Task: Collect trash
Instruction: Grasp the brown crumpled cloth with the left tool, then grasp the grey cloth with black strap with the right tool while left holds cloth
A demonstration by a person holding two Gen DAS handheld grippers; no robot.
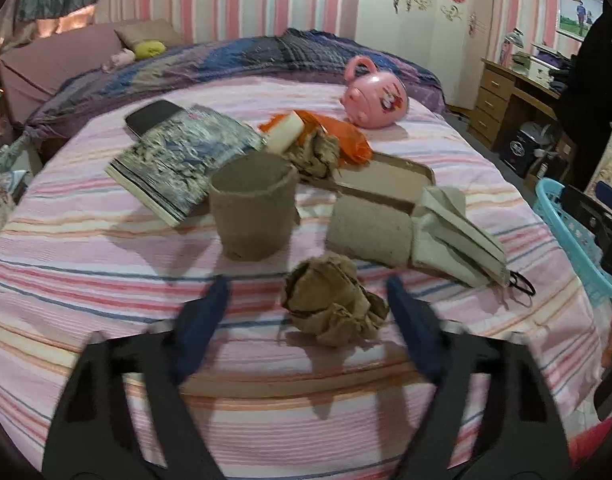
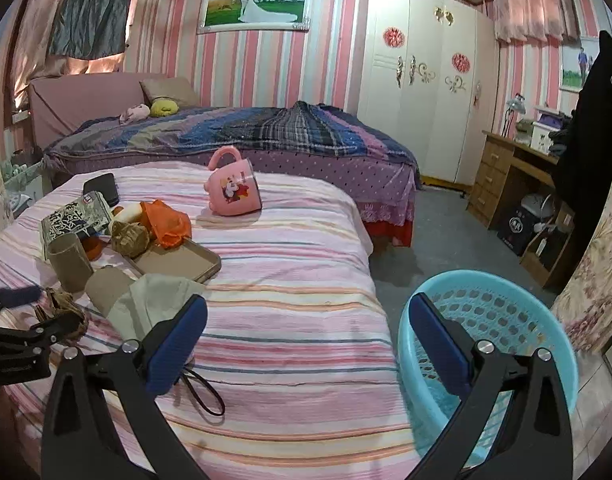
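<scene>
Crumpled brown paper ball (image 1: 334, 304) lies on the pink striped bed (image 1: 106, 280), between the left gripper's (image 1: 306, 300) spread pads, untouched. Lower further, centre it, then squeeze. It is roundish, with no clear long axis. Right gripper (image 2: 306, 328) hangs spread, empty, beside the round turquoise plastic basket (image 2: 517, 296).

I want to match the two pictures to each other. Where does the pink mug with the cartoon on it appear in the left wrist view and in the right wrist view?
Left wrist view: the pink mug lies on its side, upper right of centre, at the far end of the striped bed.
Right wrist view: the pink mug is upper left of centre, on its side.
Shared landmark: the orange plastic bag.
</scene>
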